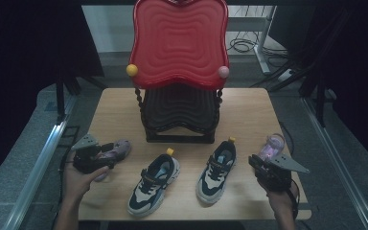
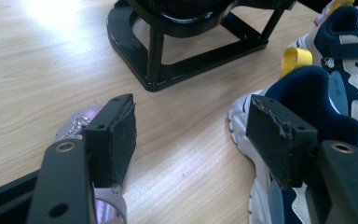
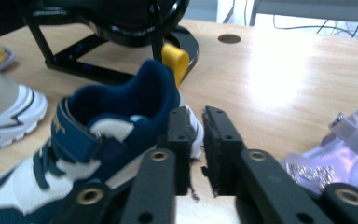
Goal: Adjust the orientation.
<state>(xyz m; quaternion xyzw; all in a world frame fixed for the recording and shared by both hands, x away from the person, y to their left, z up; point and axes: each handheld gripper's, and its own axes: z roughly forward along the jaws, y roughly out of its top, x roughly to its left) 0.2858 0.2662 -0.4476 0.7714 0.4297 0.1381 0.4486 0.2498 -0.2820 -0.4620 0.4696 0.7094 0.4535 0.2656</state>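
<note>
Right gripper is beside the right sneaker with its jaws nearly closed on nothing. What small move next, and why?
Probably open the right gripper again and shift it left over the sneaker's heel collar before closing. Its pads stand almost together with nothing between them, just right of the navy heel, so closing there grips no shoe. The purple sandal lies farther right, apart.
</note>
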